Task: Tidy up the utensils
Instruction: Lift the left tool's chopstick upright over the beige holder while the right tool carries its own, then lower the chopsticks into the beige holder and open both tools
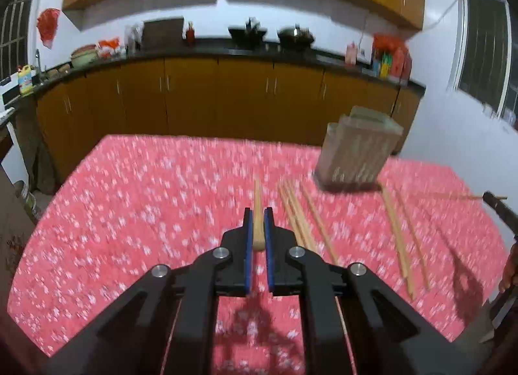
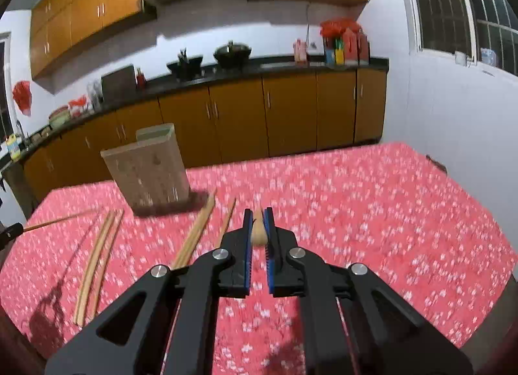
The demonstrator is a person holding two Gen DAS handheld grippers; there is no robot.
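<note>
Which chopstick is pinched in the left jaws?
The chopstick between the left gripper jaws' blue pads, pointing straight away. All the other chopsticks lie loose on the pink tablecloth to its right.

Wooden chopsticks [image 1: 396, 232] scattered beside upright holder [image 1: 356, 151]

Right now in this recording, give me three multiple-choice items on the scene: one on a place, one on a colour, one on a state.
1. Where does the tall grey-green slotted utensil holder stand?
A. on the black kitchen counter
B. on the red flowered tablecloth
C. on the floor

2. What colour are the pads on the gripper fingers?
A. blue
B. yellow
C. white

3. What is the left gripper doing?
A. standing open over nothing
B. shut on a spoon
C. shut on a wooden chopstick

Key: 1 B, the holder's base sits on the cloth beside the loose chopsticks. 2 A, blue strips line both fingers. 3 C, a wooden stick runs out between the closed pads.
</note>
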